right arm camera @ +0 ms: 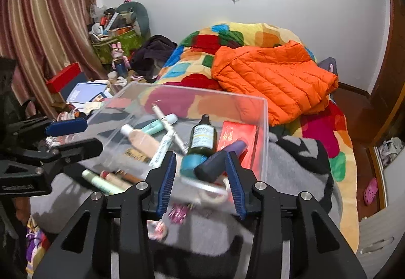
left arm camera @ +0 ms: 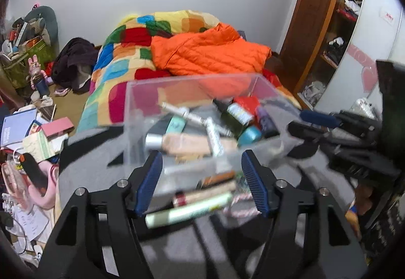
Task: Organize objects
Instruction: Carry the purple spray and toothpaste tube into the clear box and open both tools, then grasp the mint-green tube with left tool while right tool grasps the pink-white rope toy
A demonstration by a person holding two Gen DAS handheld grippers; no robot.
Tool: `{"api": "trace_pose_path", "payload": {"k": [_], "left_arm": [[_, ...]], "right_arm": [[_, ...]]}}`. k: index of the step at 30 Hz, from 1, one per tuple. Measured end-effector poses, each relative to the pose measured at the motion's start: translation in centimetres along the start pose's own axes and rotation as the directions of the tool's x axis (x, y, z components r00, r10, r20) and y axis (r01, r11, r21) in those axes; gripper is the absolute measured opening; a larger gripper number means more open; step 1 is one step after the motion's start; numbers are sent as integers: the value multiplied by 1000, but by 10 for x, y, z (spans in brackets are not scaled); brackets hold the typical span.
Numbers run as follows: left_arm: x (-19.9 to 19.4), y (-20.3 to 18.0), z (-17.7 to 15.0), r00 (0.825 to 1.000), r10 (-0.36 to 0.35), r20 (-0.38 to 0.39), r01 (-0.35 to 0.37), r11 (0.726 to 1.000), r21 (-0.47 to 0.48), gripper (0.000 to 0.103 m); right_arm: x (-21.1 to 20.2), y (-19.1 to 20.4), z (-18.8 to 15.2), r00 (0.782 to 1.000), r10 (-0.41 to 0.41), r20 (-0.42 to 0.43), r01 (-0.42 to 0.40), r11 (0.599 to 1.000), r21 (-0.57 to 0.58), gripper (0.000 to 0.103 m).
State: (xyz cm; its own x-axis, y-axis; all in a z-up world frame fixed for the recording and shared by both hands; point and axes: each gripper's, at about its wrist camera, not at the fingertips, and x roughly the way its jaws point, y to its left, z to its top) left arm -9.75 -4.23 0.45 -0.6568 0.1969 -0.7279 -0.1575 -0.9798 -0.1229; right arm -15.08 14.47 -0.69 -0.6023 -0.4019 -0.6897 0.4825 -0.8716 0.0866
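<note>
Both claws stand spread and empty at the near wall of the clear bin [left arm camera: 141,101] on the grey blanket [left arm camera: 96,167]; the pale green tube [left arm camera: 188,211], lying crosswise outside, sits nearest the left claw [left arm camera: 201,184], left of the right claw [right arm camera: 200,180].

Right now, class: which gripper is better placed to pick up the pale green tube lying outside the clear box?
Left gripper: the pale green tube lies just below its open jaws.

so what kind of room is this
Most likely a lived-in bedroom: a bed with a colourful patchwork quilt, an orange puffer jacket thrown on it, an open wardrobe, and striped curtains.
</note>
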Motion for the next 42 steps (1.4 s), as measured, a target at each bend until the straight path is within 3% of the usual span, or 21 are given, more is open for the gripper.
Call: {"api": "trace_pose_path", "payload": {"k": [9, 12, 15, 20, 22, 24, 27, 35, 42], "left_arm": [[28, 20, -48, 988, -19, -151, 17, 1000, -16, 65], [36, 21, -50, 987, -3, -161, 5, 1000, 16, 67], [45, 25, -50, 982, -30, -188, 31, 1000, 2, 69], [37, 22, -56, 980, -76, -182, 78, 997, 3, 69], [31, 17, -61, 981, -76, -180, 80, 997, 17, 59], [26, 10, -68, 974, -99, -204, 108, 993, 36, 34], [17, -1, -78, 974, -88, -207, 101, 993, 55, 27], [5, -25, -85, 970, -90, -224, 111, 991, 81, 24], [34, -33, -67, 967, -76, -245, 102, 990, 95, 24]], "right_arm": [[11, 21, -45, 990, 65, -125, -67, 998, -17, 43], [25, 25, -58, 979, 96, -179, -98, 995, -6, 43], [37, 28, -64, 970, 116, -211, -117, 993, 7, 42], [44, 28, -66, 969, 129, -211, -126, 992, 31, 14], [43, 28, -66, 969, 133, -208, -129, 991, 36, 11], [39, 26, -68, 973, 126, -195, -120, 992, 39, 11], [33, 22, -67, 978, 109, -178, -103, 994, 41, 10], [14, -3, -72, 985, 72, -157, -57, 994, 95, 10], [-4, -14, -71, 990, 57, -126, -43, 993, 108, 10]]}}
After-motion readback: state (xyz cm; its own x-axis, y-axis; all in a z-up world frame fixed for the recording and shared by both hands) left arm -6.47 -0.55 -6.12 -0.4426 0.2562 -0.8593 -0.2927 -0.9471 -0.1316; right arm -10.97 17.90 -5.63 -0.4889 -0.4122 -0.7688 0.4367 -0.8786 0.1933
